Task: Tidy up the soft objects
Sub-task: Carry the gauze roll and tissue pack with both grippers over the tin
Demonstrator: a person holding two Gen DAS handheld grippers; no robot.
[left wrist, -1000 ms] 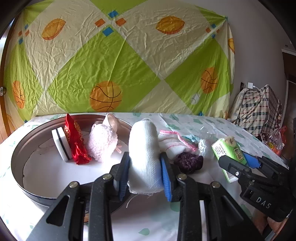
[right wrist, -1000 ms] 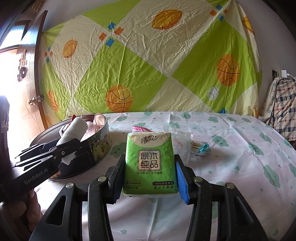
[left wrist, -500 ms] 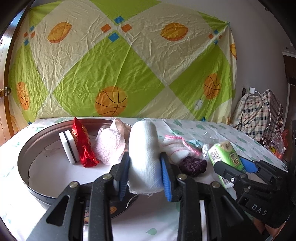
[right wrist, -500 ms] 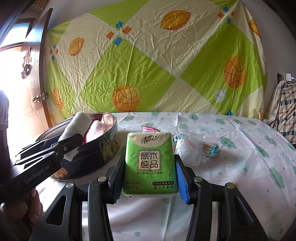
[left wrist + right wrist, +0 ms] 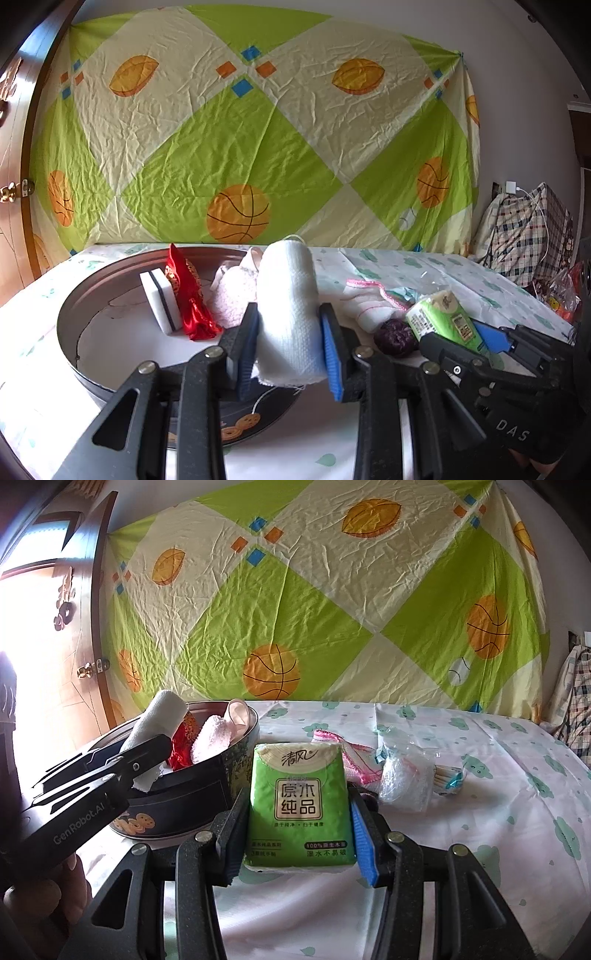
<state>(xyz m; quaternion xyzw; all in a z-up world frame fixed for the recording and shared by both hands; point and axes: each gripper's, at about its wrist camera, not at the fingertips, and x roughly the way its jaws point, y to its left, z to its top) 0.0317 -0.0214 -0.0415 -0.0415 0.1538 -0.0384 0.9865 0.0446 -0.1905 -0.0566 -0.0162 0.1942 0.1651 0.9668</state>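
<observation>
Round metal tin (image 5: 70,325): stands at the left edge of the table (image 5: 480,849), which is cloth-covered; rigid wall, floor part bare. Receives the soft goods. Inside, against its far wall: a white sponge with a dark stripe (image 5: 160,301), a red satin pouch (image 5: 190,299), a pink fluffy piece (image 5: 234,295).

Green tissue pack (image 5: 299,805): clamped upright between the pads of the right gripper (image 5: 297,836), held above the table just right of the tin. Light, plastic-wrapped, probably slick; yields under pressure, so a hold across its flat narrow sides, as now, looks soundest.

White rolled cloth (image 5: 288,314): clamped low on its length by the left gripper (image 5: 288,350), standing upright over the tin's near rim. Soft, light, compressible; loose threads at the bottom end may snag. A mid-roll hold should keep it from unrolling.

Loose on the table, right of the tin: pink-edged white cloth (image 5: 354,760); clear plastic bag with white contents (image 5: 402,782); dark purple ball (image 5: 395,332).
</observation>
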